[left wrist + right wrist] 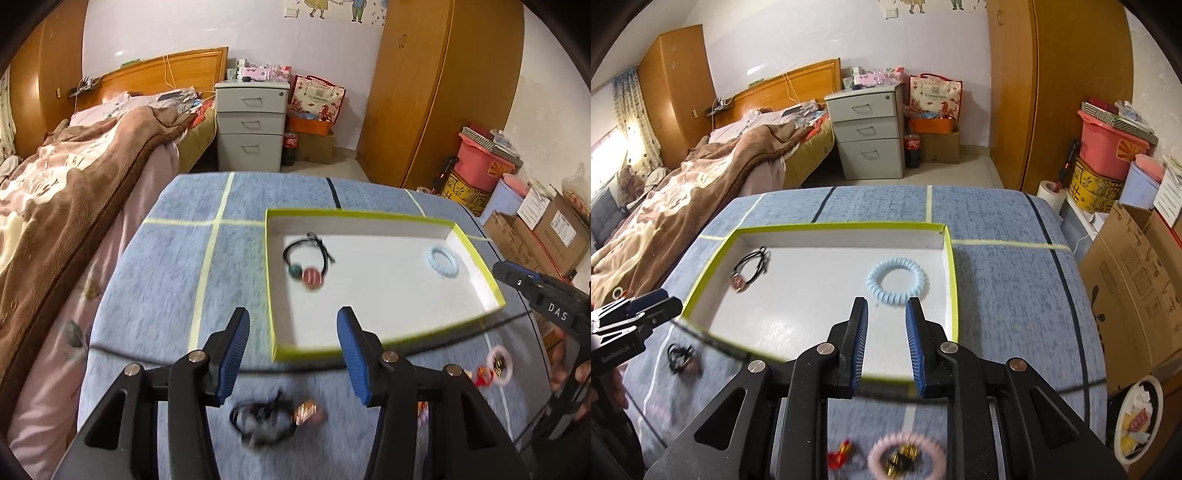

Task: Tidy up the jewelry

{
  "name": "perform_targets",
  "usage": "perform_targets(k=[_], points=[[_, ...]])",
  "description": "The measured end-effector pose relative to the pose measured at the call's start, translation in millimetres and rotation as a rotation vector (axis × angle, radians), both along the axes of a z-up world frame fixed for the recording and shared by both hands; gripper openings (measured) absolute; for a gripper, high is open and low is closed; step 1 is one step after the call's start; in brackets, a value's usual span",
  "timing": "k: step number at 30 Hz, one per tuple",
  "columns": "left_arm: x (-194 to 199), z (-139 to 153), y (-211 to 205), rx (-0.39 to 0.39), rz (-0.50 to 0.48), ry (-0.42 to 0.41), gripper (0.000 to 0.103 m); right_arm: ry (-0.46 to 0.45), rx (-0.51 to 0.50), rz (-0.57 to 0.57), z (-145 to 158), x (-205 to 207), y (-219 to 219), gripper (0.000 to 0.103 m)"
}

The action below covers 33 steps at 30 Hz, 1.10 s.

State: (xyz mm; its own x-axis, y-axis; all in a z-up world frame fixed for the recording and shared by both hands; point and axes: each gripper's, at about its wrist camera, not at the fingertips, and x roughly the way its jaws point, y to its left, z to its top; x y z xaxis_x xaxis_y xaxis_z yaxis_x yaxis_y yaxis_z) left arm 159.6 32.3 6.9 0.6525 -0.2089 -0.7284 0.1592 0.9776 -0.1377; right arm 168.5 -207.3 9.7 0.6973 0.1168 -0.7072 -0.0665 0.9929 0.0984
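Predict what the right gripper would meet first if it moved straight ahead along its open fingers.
Probably the light blue spiral hair tie, lying inside the box straight ahead of the open right gripper. Depth is unclear, so the box's white floor might come first if the line dips.

The white floor of the green-rimmed box [951, 280] is mostly bare through the middle of the right wrist view, open from above. Only a black cord bracelet [751, 271] at its left end and a pale blue coil hair tie [897, 282] at its right end take up room, well apart. A thin black cable [713, 341] runs across the near rim, low in both frames. The blue cloth [177, 266] left of the box is bare. In front of it lie a black hair tie [264, 421], a pink coil ring [907, 456] and a red charm [839, 456], blurred
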Motion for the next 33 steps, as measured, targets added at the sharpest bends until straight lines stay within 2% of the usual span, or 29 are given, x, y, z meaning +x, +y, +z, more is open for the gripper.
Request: perform_targets(k=[1, 2, 10, 18, 21, 24, 27, 28, 31, 33], points=[[-5, -1, 3, -0.009, 0.0, 0.003, 0.051, -0.002, 0.005, 0.006, 0, -5, 0, 0.049], [-10, -2, 6, -0.011, 0.007, 0.004, 0.051, -0.001, 0.01, 0.012, -1, -10, 0, 0.057], [-45, -6, 24, -0.039, 0.034, 0.003, 0.052, -0.007, 0.016, 0.033, -4, -51, 9, 0.057], [-76, -15, 38, -0.072, 0.051, 0.006, 0.057, 0.025, 0.046, 0.036, -21, -90, 18, 0.057], [-82, -19, 40, -0.056, 0.066, 0.005, 0.058, 0.053, 0.045, 0.04, -30, -96, 23, 0.057], [-86, -23, 42, -0.081, 0.063, 0.017, 0.058, 0.068, 0.015, 0.024, -40, -99, 28, 0.057], [-91, -25, 42, -0.077, 0.058, 0.017, 0.058, 0.079, 0.026, 0.032, -45, -101, 31, 0.057], [-92, -26, 42, -0.08, 0.058, 0.021, 0.058, 0.08, 0.021, 0.035, -46, -100, 33, 0.056], [-93, -28, 43, -0.093, 0.056, 0.037, 0.063, 0.092, 0.008, 0.04, -49, -99, 35, 0.042], [-94, -30, 44, -0.109, 0.05, 0.046, 0.063, 0.101, 0.006, 0.04, -51, -97, 36, 0.041]])
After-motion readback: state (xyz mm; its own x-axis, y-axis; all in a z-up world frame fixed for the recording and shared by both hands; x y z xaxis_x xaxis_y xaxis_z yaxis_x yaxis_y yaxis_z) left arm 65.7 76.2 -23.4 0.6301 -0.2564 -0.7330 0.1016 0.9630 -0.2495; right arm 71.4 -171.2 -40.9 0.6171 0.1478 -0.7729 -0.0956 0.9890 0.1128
